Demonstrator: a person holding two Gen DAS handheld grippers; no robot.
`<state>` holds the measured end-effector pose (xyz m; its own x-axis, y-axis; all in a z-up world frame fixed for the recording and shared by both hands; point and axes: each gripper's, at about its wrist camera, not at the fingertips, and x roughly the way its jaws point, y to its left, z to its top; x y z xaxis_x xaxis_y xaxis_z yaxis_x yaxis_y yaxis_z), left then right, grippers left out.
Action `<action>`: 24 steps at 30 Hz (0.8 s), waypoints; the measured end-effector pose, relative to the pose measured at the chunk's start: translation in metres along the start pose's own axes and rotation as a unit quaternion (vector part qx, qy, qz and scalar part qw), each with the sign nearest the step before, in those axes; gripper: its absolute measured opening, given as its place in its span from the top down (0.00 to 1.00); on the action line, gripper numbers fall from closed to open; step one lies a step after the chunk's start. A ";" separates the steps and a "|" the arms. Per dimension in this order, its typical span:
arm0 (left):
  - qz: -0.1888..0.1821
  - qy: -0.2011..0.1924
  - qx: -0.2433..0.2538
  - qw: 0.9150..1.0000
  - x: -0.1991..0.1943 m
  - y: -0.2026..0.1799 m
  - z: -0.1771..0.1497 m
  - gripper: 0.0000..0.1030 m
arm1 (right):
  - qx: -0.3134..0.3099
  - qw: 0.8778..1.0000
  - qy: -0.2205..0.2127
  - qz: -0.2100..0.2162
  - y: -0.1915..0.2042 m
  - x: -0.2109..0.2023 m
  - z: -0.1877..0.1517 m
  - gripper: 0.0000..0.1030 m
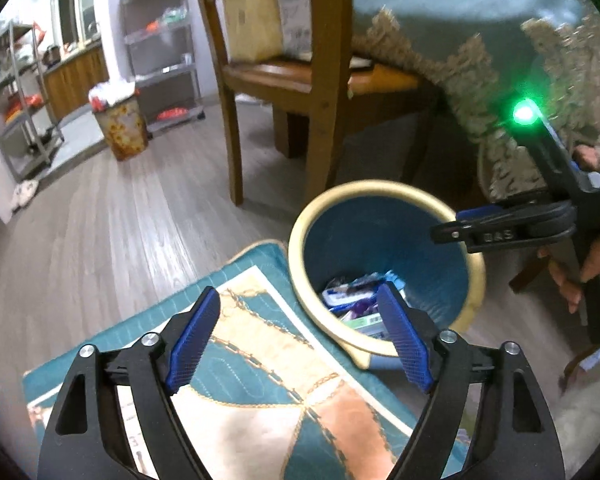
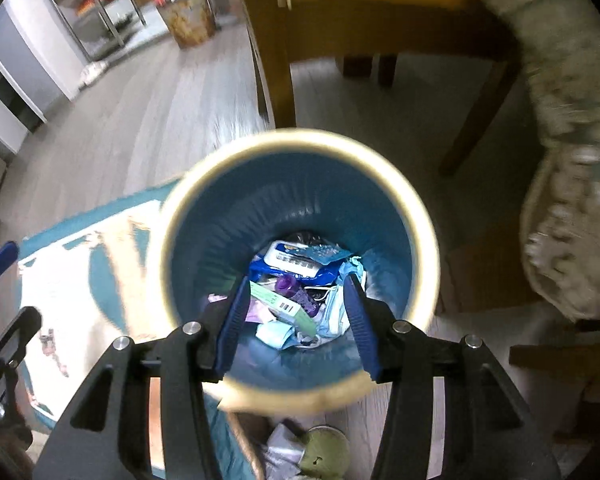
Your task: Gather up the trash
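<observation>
Claw, left [image 1: 300, 336]: blue pads spread wide, nothing between them, hanging over the rug [image 1: 260, 380] with the bin at its 1 o'clock.
Claw, right [image 2: 298, 312]: open as well and holding nothing, poised above the bin's mouth and looking straight down into it (in the left view its fingers look nearly together, edge-on, at 3 o'clock over the rim).
Bin [image 2: 300, 208]: round, blue inside with a cream rim, standing on the floor at the rug's edge.
Trash [image 2: 296, 292]: heaped at the bottom of the bin; a white-and-blue packet, a purple wrapper and a green-edged carton show among crumpled pieces.
Chair [image 1: 300, 80]: wooden, at 12 o'clock beyond the bin.
Second bin [image 1: 120, 128]: patterned, overfull, far off at 10 o'clock by metal shelves [image 1: 160, 40].
Green lump [image 2: 324, 452]: on the floor at 6 o'clock, too blurred to name.
</observation>
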<state>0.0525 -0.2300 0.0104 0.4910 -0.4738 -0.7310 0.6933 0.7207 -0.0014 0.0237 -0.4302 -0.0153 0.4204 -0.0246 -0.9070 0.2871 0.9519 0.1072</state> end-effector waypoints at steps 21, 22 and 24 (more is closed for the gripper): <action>0.041 -0.065 -0.022 0.997 -0.118 -0.042 -0.034 0.05 | 0.088 0.984 -0.152 -0.019 -0.004 -0.148 -0.106 0.06; 0.040 -0.065 -0.026 0.997 -0.119 -0.041 -0.035 0.05 | 0.086 0.983 -0.158 -0.025 -0.002 -0.150 -0.106 0.06; 0.047 -0.065 -0.033 0.996 -0.119 -0.040 -0.034 0.05 | 0.080 0.983 -0.164 -0.029 0.003 -0.153 -0.109 0.06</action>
<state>-0.0514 -0.1854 0.0741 0.6199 -0.4606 -0.6353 0.6060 0.7953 0.0147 -0.1332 -0.3908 0.0792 0.6473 -0.2000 -0.7356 0.4394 0.8864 0.1457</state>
